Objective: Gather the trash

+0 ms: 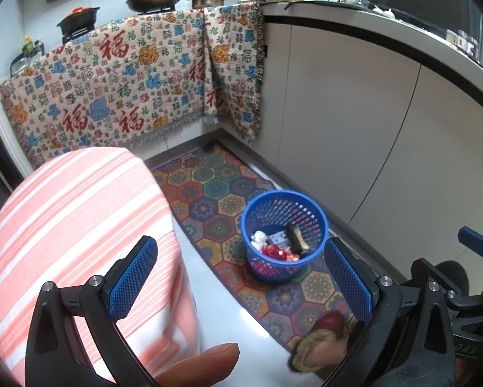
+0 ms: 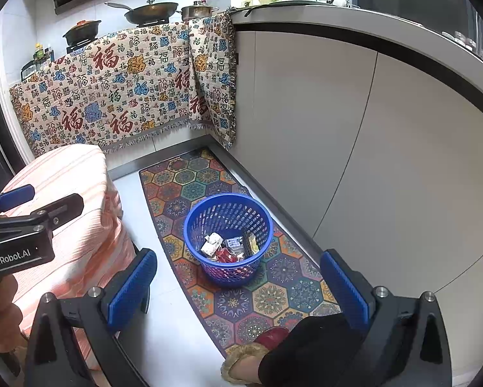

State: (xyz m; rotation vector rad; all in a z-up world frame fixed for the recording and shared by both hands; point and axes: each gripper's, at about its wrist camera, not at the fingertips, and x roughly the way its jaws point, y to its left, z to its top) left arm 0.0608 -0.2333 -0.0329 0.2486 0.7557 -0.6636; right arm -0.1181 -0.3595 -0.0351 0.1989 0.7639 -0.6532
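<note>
Round blue plastic mesh basket (image 2: 229,238), on the patterned floor mat (image 2: 270,296), holding wrappers; both grippers' fingers spread, empty, hovering near, ready for more.

Blue mesh bin (image 2: 228,235) upright on mat, trash (image 2: 223,246) inside

Both wrist views look down from above, seemingly side by side, sharing the blue basket (image 1: 284,234) (image 2: 228,238) on the rug (image 1: 228,200) (image 2: 209,180).

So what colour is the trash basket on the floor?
The trash basket is bright blue with a mesh of little holes. The right wrist view shows it best.
</note>
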